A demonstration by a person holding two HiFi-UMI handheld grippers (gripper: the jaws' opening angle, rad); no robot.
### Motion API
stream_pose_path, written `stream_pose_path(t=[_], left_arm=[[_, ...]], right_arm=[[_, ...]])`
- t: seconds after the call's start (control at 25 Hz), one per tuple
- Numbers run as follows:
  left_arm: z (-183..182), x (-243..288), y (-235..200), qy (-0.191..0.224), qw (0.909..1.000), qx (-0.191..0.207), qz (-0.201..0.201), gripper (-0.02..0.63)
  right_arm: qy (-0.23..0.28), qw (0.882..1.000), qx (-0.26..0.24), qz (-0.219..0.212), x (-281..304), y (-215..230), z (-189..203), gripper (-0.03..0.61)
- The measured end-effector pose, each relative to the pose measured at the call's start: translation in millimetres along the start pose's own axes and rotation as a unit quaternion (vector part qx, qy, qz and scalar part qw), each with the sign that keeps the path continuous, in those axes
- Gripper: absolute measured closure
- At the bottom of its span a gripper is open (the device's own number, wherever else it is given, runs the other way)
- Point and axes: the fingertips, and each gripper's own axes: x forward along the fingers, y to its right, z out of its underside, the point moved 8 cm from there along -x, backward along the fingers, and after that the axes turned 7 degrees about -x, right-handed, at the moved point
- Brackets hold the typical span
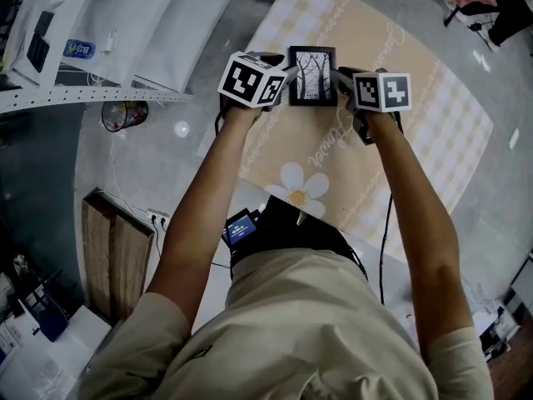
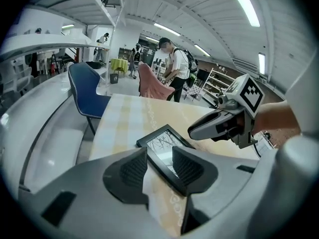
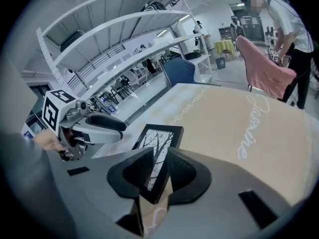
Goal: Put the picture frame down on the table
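Picture frame (image 1: pixel 312 75): black border, print of bare trees, held between the two grippers over the far half of the counter (image 1: pixel 416 190). In the head view its face is turned up towards the camera. I cannot tell whether its underside touches the counter.

Right gripper (image 3: pixel 160 171): jaws drawn in close on the frame's right edge, one pad on each face. The frame sits slanted between them, with its far corner standing out past the tips.

Left gripper (image 2: pixel 160 164): jaws part open, wider than the right pair. The frame's left edge lies between them. One pad (image 2: pixel 187 166) overlaps the frame, and a strip of cloth shows between the other pad and the frame's border, so no firm hold shows on this side.

Counter covering: beige checked cloth (image 1: pixel 366 48) with a white daisy (image 1: pixel 298 186) and pale script, the daisy on the near side of the frame.

Background, left gripper view: a blue chair (image 2: pixel 84 91) at the far end of the counter. Beyond it a person (image 2: pixel 177 63) stands by a pink drape (image 2: pixel 152 83).
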Motion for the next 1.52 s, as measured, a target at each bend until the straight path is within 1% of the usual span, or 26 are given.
stream_pose_path(t=[0.16, 0.32, 0.44, 0.6, 0.68, 0.88, 1.04, 1.16, 1.24, 1.36, 1.44, 1.52], left_arm=[[-7, -27, 17, 0.024, 0.9996, 0.015, -0.004, 0.472], [-18, -66, 43, 0.06, 0.9974, 0.039, -0.006, 0.472], [-26, -101, 67, 0.094, 0.9935, 0.063, -0.006, 0.473], [-35, -152, 105, 0.141, 0.9857, 0.092, 0.0, 0.474], [-36, -178, 126, 0.157, 0.9817, 0.107, -0.002, 0.474], [-34, -238, 181, 0.195, 0.9698, 0.147, -0.004, 0.474], [-28, -278, 232, 0.22, 0.9596, 0.176, 0.009, 0.478], [-22, -304, 269, 0.237, 0.9504, 0.2, 0.025, 0.479], [-17, -322, 293, 0.253, 0.944, 0.207, 0.044, 0.479], [-5, -349, 326, 0.279, 0.9352, 0.208, 0.069, 0.479], [4, -364, 345, 0.292, 0.9291, 0.213, 0.078, 0.479], [13, -376, 362, 0.305, 0.923, 0.222, 0.079, 0.479]], right_arm=[[0.027, 1.0, -0.011, -0.008, -27, -15, -7, 0.502], [0.068, 0.997, -0.028, -0.021, -66, -37, -17, 0.512], [0.106, 0.993, -0.046, -0.03, -102, -55, -27, 0.525], [0.162, 0.983, -0.072, -0.053, -158, -85, -40, 0.551], [0.192, 0.975, -0.092, -0.066, -188, -102, -43, 0.559], [0.257, 0.949, -0.162, -0.087, -268, -148, -47, 0.574], [0.295, 0.926, -0.207, -0.11, -329, -188, -34, 0.575], [0.317, 0.909, -0.244, -0.117, -373, -215, -23, 0.577], [0.333, 0.897, -0.263, -0.121, -403, -230, -15, 0.577], [0.351, 0.884, -0.282, -0.123, -444, -250, 0, 0.577], [0.361, 0.877, -0.292, -0.12, -468, -257, 11, 0.577], [0.371, 0.871, -0.299, -0.115, -489, -261, 23, 0.577]])
